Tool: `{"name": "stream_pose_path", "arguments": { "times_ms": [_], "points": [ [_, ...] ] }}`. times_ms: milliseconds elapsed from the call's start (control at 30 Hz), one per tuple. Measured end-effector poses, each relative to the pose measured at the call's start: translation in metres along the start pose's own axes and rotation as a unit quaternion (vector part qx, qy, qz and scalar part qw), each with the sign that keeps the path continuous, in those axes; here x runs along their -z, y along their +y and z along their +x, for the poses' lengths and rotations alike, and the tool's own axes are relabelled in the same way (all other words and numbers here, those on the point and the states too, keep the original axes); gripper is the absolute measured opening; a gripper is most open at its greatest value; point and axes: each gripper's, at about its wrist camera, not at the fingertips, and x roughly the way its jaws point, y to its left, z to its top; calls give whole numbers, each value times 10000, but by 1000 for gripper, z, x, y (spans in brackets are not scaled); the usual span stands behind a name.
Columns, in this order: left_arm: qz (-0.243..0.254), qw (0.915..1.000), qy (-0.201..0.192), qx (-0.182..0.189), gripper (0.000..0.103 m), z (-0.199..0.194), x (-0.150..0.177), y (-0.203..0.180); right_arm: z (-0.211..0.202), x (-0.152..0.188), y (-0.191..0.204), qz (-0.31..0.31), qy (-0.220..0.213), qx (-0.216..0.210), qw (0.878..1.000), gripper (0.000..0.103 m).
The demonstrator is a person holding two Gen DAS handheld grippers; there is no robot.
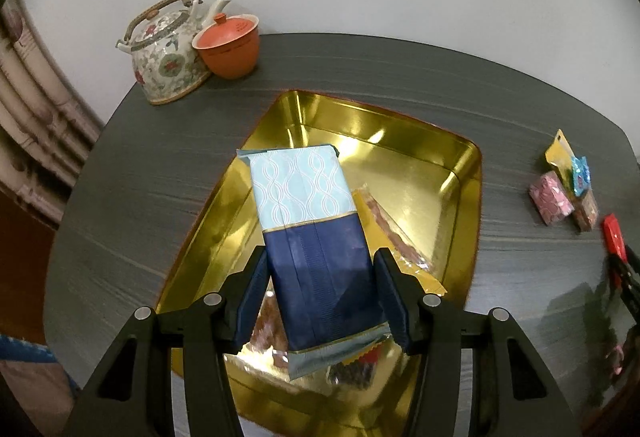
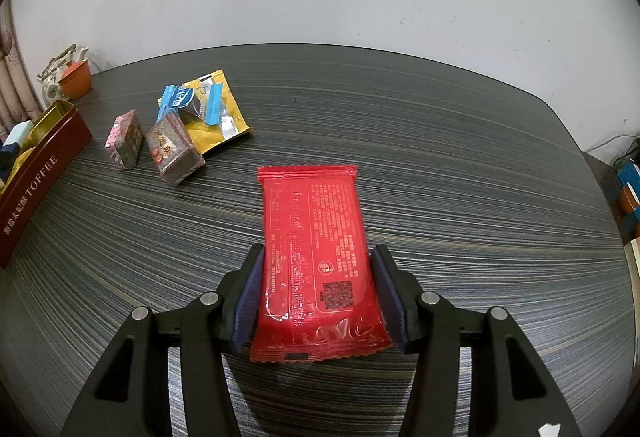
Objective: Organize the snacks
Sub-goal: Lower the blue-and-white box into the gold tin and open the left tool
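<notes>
1. The left gripper [image 1: 322, 289] clasps a long foil packet, pale blue above and navy below [image 1: 316, 237], over the open gold-lined tin tray [image 1: 460, 173], seemingly to lay it beside a clear-wrapped snack bar [image 1: 390, 233] already inside.
2. The right gripper [image 2: 318, 291] pinches a flat red plastic snack pouch [image 2: 316, 249] above the dark striped table [image 2: 480, 157], likely awaiting its turn.
3. Four small wrapped sweets [image 2: 176, 133] lie loose near the tin.

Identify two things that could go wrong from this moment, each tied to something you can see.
1. The left gripper holds the blue packet over the gold tin, above a clear-wrapped snack; setting it down may crush or bury that snack.
2. The right gripper grips the red packet only at its near end, so the packet may sag or slip when moved.
</notes>
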Motion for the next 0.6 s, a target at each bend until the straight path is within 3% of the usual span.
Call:
{"name": "stream_pose_path", "arguments": {
  "times_ms": [467,533,600],
  "points": [
    [-95,9999,93,109,58,4,-3,10,0,0,0,0,1,0,10000,50],
    [-59,9998,13,177,71,-3,0,9,0,0,0,1,1,-1,10000,50],
    [35,9997,-118,224,75,-13,5,7,0,0,0,0,1,0,10000,50]
  ]
}}
